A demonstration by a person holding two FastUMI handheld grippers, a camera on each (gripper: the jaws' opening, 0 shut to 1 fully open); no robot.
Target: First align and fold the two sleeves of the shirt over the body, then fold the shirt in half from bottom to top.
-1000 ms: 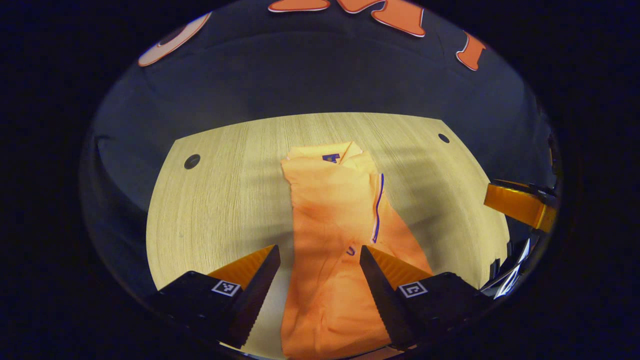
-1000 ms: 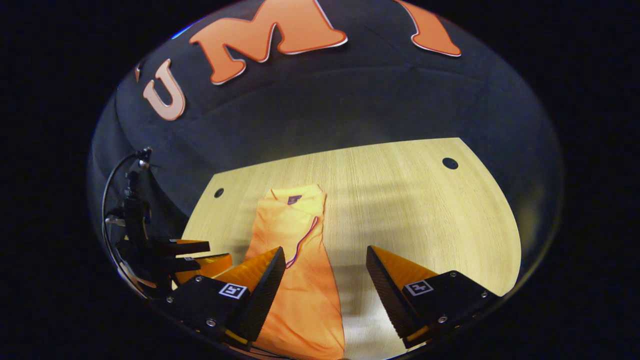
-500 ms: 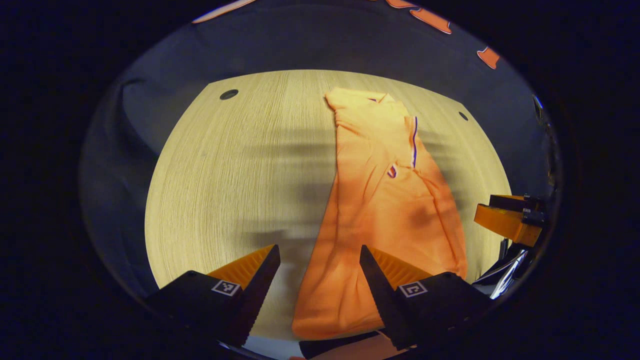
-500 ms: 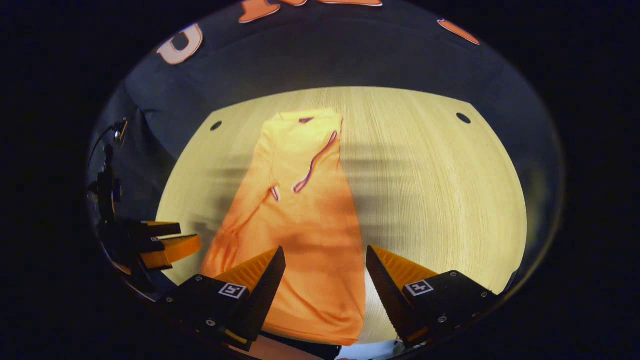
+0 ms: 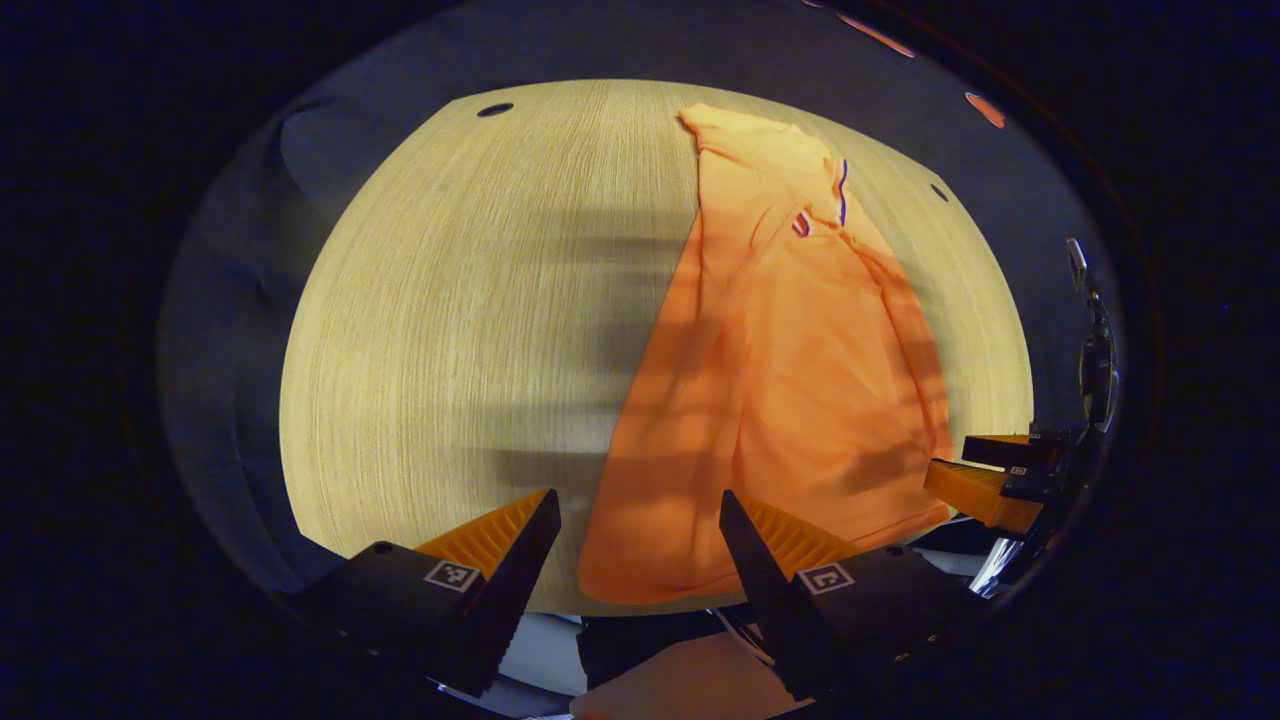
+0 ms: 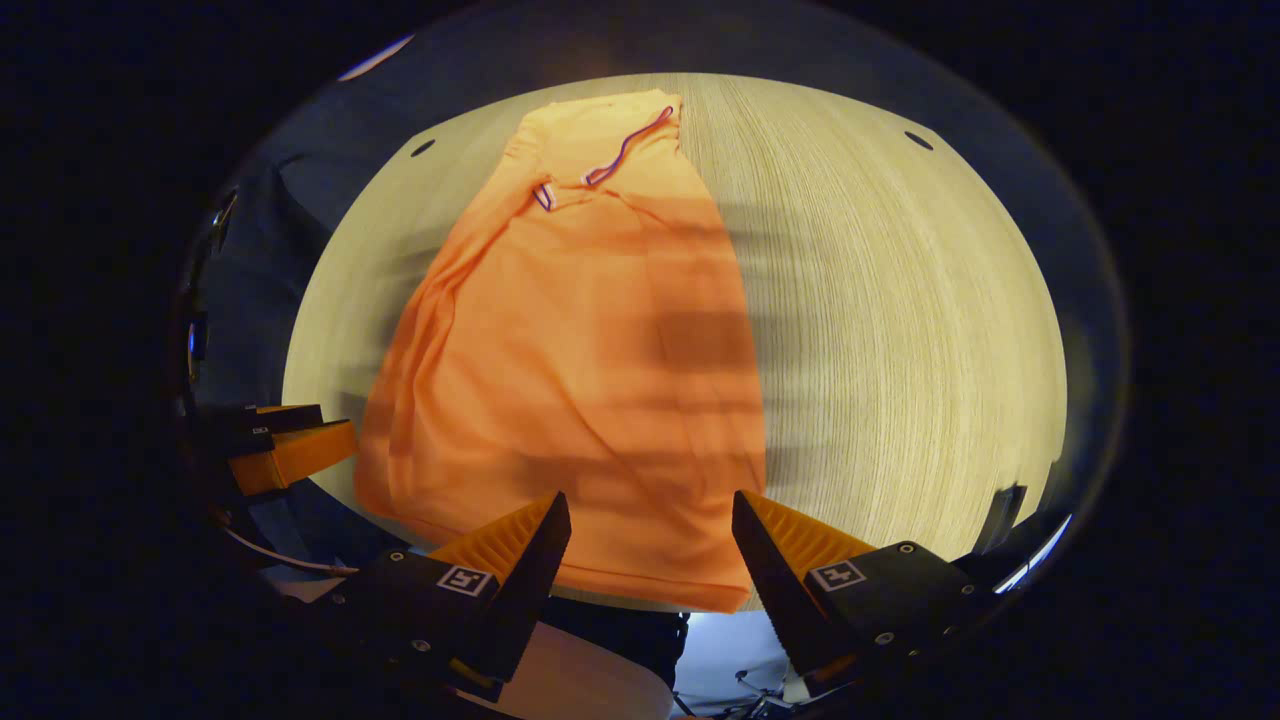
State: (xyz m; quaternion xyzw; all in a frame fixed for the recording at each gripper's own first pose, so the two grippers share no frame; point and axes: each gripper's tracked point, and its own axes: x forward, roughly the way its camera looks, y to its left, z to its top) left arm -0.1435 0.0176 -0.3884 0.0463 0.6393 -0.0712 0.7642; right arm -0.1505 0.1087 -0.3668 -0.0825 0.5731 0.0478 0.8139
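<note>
**Both grippers held wide above the hem of the folded shirt**

An orange shirt (image 5: 790, 390) is seen lying flat on a pale wooden table (image 5: 450, 320), its collar at the far end and its hem at the near edge. The sleeves are seen folded in over the body, with a purple-trimmed cuff (image 6: 543, 196) lying near the collar.

In the left gripper view, the left gripper (image 5: 640, 530) is held with its jaws wide apart and nothing between them, over the hem's left corner. The right gripper (image 5: 985, 480) is glimpsed at the far right edge, beside the hem's other corner; its opening cannot be told from there.

In the right gripper view, the right gripper (image 6: 650, 530) is likewise spread wide and empty, above the hem's right portion. The left gripper (image 6: 285, 445) is caught at the left edge, just beside the shirt. The cuff and the purple collar trim (image 6: 625, 150) are shown more plainly here.
</note>
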